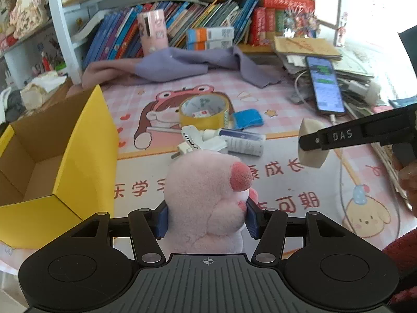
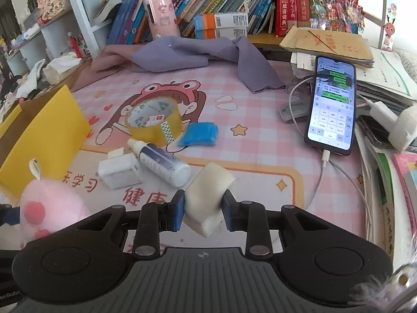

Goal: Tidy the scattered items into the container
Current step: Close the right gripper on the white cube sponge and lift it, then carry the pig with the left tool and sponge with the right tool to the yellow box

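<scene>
Both loads look soft and light: the left gripper (image 1: pixel 207 217) squeezes the pink plush toy (image 1: pixel 208 195) around its middle, the right gripper (image 2: pixel 202 210) pinches the white sponge (image 2: pixel 208 195) across its flat sides.

A pink plush toy (image 1: pixel 208 198) with a red snout is pinched upright at 6 o'clock, off the mat. A white foam block (image 2: pixel 207 198) is held tilted. A tape roll (image 2: pixel 153 122), blue pouch (image 2: pixel 199 134), white bottle (image 2: pixel 163 164) on its side and white plug (image 2: pixel 120 169) lie mid-mat. The yellow box (image 1: pixel 52 156) stands open at 9 o'clock.
</scene>
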`<state>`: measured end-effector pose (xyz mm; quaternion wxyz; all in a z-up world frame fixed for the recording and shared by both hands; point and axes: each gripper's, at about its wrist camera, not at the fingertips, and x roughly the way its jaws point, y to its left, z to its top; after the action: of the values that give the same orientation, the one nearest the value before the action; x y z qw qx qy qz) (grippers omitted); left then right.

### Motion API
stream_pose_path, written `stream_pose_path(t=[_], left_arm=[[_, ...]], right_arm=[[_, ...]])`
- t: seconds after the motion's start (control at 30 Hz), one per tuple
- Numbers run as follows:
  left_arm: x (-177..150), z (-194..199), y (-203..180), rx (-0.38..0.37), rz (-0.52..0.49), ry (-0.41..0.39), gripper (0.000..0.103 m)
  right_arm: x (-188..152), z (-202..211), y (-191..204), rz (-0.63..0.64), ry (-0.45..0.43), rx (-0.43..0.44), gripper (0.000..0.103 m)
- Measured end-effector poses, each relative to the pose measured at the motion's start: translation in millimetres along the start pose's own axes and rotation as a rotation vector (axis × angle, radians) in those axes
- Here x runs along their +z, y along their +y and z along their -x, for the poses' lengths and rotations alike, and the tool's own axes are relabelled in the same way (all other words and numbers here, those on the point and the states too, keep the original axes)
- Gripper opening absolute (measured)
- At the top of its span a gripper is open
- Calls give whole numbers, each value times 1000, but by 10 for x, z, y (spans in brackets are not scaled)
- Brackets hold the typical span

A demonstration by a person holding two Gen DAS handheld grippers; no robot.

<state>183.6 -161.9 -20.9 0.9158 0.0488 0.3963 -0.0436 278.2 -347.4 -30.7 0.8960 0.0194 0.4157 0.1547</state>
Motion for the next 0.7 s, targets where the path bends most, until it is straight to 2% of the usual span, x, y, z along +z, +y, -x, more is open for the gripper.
stream_pose_path(t=[0.33, 0.7], left_arm=[[-210, 393, 141, -32, -24, -73, 55], [-603, 953, 597, -33, -29, -105, 55]], right_arm=[[-255, 371, 329, 12, -46, -17, 28], [-655, 756, 1055, 24, -67, -22, 27]])
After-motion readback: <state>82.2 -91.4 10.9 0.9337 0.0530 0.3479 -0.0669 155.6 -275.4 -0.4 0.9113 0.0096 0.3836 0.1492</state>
